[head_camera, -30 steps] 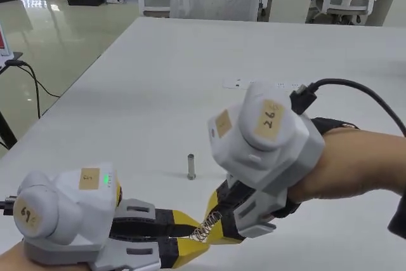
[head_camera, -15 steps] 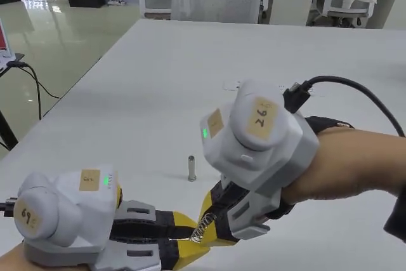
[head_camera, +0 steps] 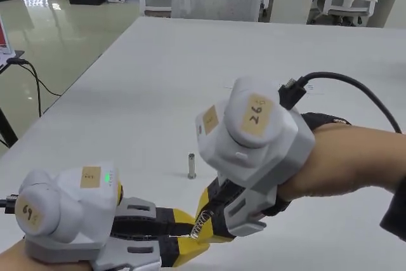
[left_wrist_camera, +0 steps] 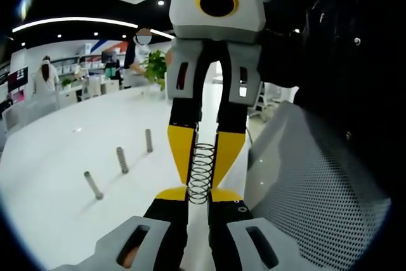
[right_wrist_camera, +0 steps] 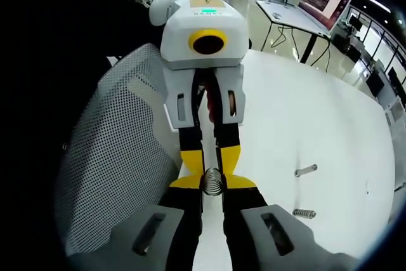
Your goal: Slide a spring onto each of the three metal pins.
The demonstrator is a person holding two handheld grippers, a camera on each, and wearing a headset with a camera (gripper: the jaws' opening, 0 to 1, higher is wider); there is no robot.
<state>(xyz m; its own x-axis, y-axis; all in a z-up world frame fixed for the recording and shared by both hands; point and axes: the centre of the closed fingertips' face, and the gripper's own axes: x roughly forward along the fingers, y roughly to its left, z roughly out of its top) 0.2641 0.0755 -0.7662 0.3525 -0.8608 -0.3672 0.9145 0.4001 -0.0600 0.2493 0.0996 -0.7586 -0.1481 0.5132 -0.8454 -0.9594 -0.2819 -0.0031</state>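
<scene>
Right gripper [head_camera: 209,219] nudged left, closer — spring [head_camera: 200,225] clamped

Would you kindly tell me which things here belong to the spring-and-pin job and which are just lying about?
Job: spring held by left gripper and right gripper; three metal pins; second spring on the table.
Lying about: mesh chair; black cable.

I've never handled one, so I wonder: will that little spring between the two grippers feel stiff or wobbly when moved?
The spring is thin, open wire coils, so probably very light and bendy sideways. Pinched between the right gripper and left gripper, it might flick out if squeezed unevenly. Being round, it would likely roll on the table.
</scene>
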